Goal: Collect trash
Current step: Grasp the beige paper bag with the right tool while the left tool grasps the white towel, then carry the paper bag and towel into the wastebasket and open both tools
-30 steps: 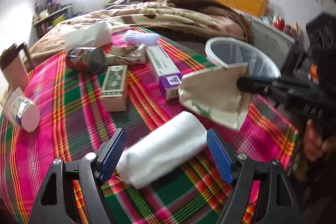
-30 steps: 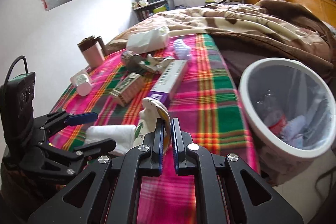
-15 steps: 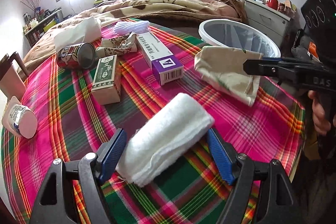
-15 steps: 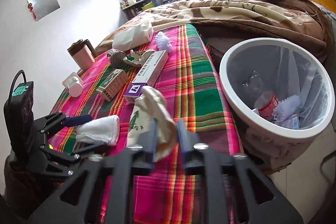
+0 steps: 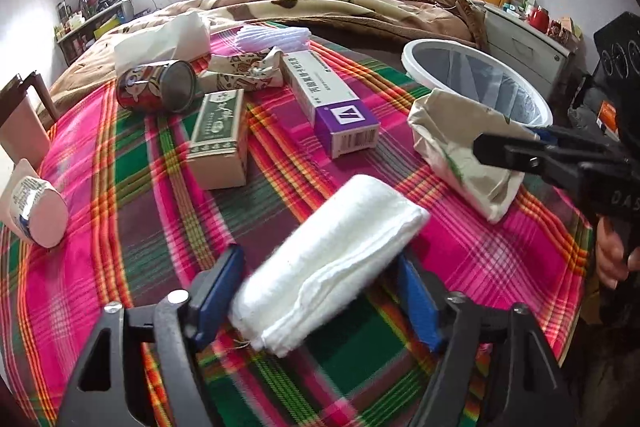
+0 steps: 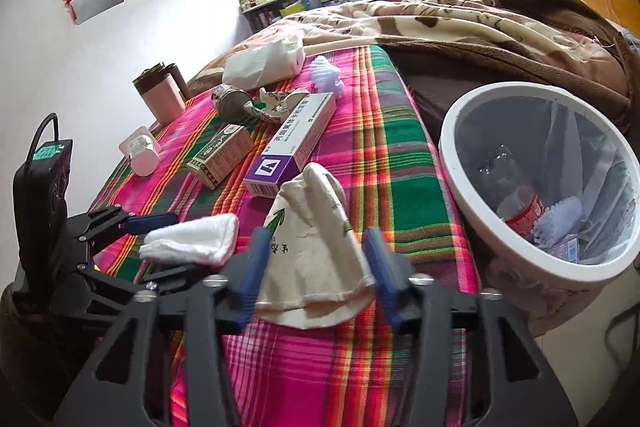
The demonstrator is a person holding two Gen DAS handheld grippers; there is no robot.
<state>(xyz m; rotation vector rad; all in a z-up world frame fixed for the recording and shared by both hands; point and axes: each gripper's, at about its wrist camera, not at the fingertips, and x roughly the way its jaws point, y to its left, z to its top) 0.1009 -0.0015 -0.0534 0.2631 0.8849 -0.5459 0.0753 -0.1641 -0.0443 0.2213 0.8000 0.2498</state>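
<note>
The crumpled beige paper bag (image 6: 316, 251), printed with green leaves and flattened at its near end, lies on the plaid surface (image 6: 384, 155) just left of the white trash bin (image 6: 452, 163). The right tongs (image 6: 316, 275) straddle it with their jaws, which have just been closing, apart from its sides and pressing nothing. The step in hand looks like a re-grip, so the next move calls for clamping the bag and carrying it right, over the bin's rim. The left tongs (image 5: 320, 291), jaws likewise closing, bracket a folded white towel (image 5: 328, 259) without visibly squeezing it; beyond lie a purple-ended box (image 5: 332, 103) and a red can (image 5: 156, 87).
</note>
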